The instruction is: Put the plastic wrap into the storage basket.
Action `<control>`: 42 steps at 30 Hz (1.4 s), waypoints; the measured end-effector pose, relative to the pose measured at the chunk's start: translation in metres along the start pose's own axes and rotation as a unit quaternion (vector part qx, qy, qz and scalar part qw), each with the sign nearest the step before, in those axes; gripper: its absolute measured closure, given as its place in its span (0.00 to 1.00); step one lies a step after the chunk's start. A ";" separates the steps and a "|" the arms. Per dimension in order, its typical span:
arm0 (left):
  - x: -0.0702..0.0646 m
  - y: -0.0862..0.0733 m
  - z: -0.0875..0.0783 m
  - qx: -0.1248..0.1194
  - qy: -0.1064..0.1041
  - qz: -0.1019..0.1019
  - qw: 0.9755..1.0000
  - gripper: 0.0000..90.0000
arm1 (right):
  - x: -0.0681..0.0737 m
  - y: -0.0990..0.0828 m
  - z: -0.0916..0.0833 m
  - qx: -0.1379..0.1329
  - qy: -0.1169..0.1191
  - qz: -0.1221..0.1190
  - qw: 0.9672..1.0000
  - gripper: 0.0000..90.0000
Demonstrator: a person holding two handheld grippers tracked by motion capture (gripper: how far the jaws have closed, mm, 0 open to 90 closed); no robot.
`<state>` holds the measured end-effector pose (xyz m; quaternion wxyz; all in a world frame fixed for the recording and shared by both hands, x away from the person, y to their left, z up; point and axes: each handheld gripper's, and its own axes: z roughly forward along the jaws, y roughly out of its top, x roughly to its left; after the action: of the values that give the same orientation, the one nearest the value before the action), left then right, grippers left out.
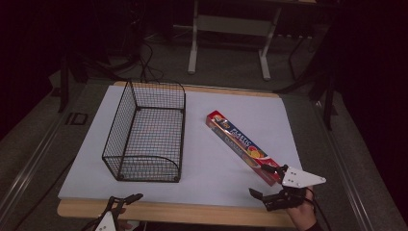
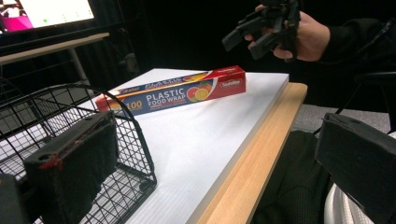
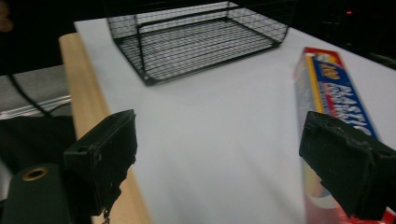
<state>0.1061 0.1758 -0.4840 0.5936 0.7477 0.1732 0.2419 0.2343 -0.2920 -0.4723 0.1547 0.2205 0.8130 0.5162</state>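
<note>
A black wire basket (image 1: 144, 132) stands empty on the left half of the white board (image 1: 240, 103). A long red and blue plastic food wrap box (image 1: 240, 143) lies diagonally on the right half. My right gripper (image 1: 257, 179) hovers open at the box's near end, by the front edge. In the right gripper view its gripper (image 3: 224, 154) has wide jaws, with the box (image 3: 336, 93) along the right one and the basket (image 3: 196, 37) beyond. My left gripper (image 1: 126, 198) is open at the front left, below the basket. The left gripper view shows the basket (image 2: 70, 116), box (image 2: 177, 91) and the other gripper (image 2: 254, 32).
A wooden table edge (image 1: 192, 211) runs along the front of the board. Behind the table stand a white desk frame (image 1: 231, 33) and cables on the grey floor (image 1: 144, 62). A lit monitor (image 2: 46, 11) shows in the left gripper view.
</note>
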 end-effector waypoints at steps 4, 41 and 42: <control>0.000 0.000 0.000 0.000 0.000 -0.001 1.000 0.00 | -0.007 0.002 0.004 0.012 -0.026 -0.004 1.000 0.11; 0.001 -0.001 0.001 0.006 -0.005 -0.001 1.000 0.00 | -0.105 0.037 0.072 0.112 -0.052 0.063 0.990 0.11; 0.001 -0.001 0.001 0.005 -0.006 -0.001 1.000 0.00 | -0.108 0.038 0.076 0.118 -0.051 0.070 0.989 0.11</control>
<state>0.1073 0.1756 -0.4849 0.5910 0.7520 0.1720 0.2359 0.3710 -0.2754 -0.4675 0.1321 0.3198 0.8419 0.4140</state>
